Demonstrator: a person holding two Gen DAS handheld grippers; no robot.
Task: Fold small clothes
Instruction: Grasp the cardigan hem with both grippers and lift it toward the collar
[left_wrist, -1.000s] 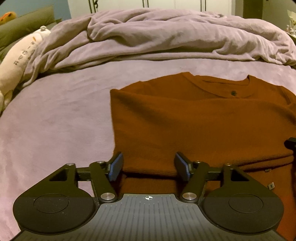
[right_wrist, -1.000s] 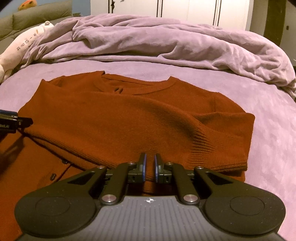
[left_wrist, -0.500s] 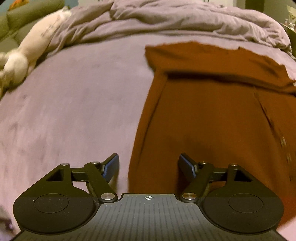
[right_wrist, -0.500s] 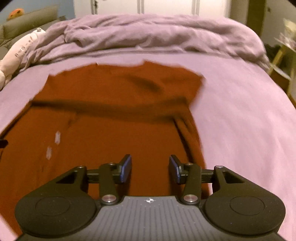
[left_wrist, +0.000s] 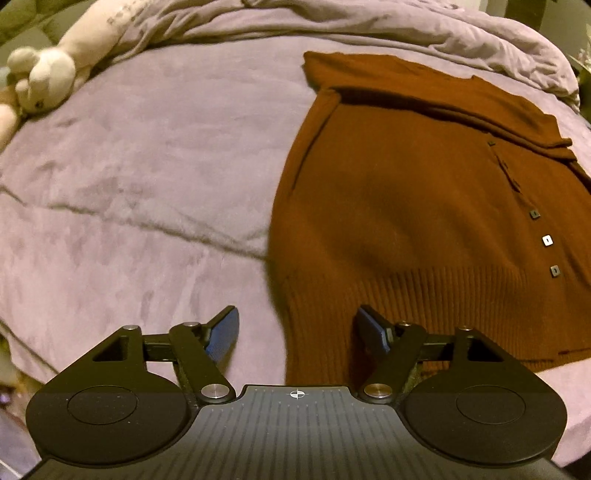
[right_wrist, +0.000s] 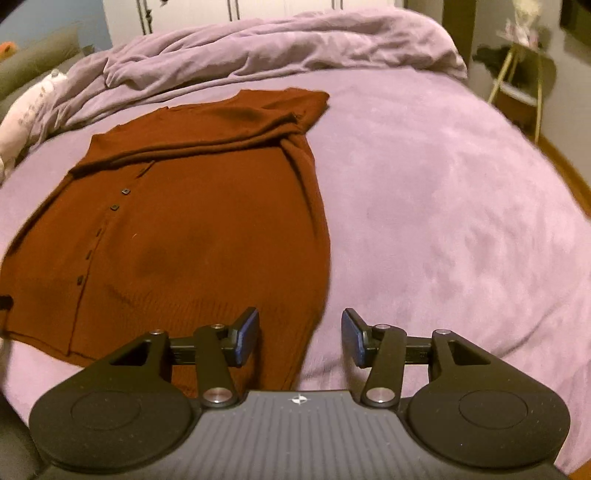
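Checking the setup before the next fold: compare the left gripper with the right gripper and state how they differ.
The left gripper has its jaws closing, spread wider than those of the right gripper, whose jaws are opening. The left gripper sits over the left bottom corner of the rust cardigan; the right gripper sits over its right bottom corner, by bare purple bedspread. Shared: both hold nothing, have blue pads and point down at the ribbed hem.
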